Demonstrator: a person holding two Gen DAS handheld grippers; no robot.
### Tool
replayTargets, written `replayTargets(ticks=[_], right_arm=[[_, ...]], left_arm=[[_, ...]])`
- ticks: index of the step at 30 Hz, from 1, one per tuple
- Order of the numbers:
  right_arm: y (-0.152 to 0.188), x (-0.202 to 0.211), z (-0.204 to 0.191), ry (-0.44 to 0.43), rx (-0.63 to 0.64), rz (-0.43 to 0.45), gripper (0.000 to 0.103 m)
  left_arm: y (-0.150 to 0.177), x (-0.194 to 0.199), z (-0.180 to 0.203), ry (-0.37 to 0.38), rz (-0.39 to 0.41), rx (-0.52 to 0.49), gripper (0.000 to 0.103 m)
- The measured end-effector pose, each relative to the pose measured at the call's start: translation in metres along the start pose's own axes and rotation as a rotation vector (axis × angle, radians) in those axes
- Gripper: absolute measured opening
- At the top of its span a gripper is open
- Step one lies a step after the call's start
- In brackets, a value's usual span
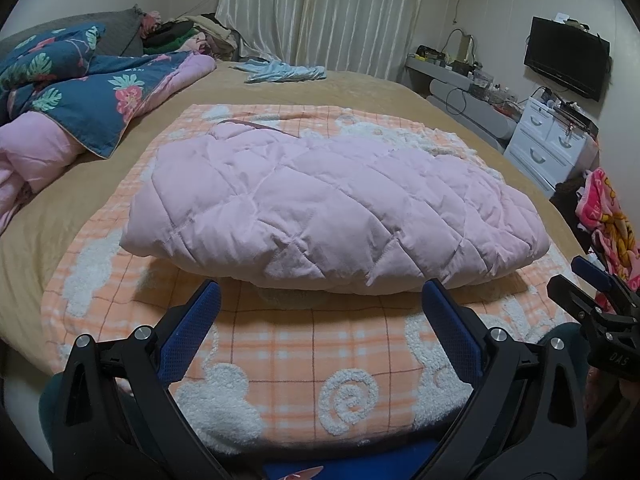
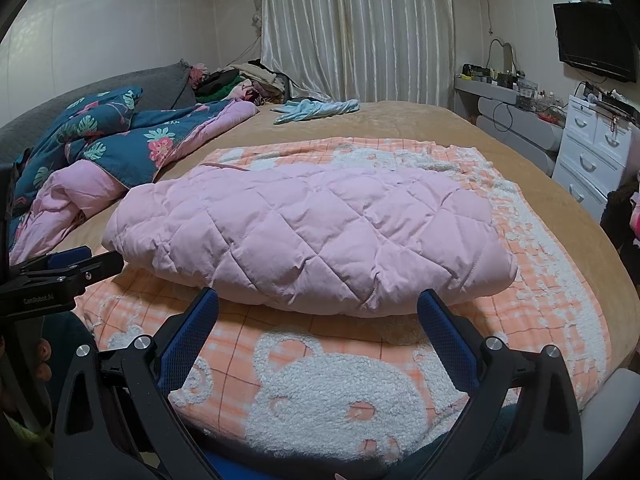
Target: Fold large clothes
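**Folded and resting, tools clear**

Because the bed point(image 2: 520, 148) gives room, your pink quilted jacket point(image 2: 312, 232) lies folded on the orange bear blanket point(image 2: 320, 396), probably for final squaring. Your left tool point(image 1: 320, 300) and right tool point(image 2: 318, 308) gape wide, holding nothing.

Matt quilted cloth jacket point(image 1: 332, 208) lies on a fuzzy plaid blanket point(image 1: 280, 360).

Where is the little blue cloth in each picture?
Left wrist view: the blue cloth lies at the far end of the bed, top centre, right of the floral quilt.
Right wrist view: the blue cloth is top centre, also beyond the pink jacket.
Shared landmark: the white curtain right behind it.
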State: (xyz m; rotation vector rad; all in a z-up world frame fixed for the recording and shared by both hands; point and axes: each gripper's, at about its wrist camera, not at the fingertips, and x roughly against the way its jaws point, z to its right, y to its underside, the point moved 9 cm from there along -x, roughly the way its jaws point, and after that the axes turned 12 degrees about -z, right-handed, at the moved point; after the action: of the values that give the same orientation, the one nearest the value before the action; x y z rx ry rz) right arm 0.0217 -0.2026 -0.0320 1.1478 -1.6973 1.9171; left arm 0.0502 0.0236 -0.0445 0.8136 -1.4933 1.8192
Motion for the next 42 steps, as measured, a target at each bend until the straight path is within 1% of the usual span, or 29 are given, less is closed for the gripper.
replayTargets(ticks=[42], right_arm=[[0.0004, 0.0007, -0.0002, 0.0, 0.001, 0.001, 0.099]], left_arm=[[-0.0017, 0.0089, -0.0039, -0.006, 0.008, -0.001, 0.094]])
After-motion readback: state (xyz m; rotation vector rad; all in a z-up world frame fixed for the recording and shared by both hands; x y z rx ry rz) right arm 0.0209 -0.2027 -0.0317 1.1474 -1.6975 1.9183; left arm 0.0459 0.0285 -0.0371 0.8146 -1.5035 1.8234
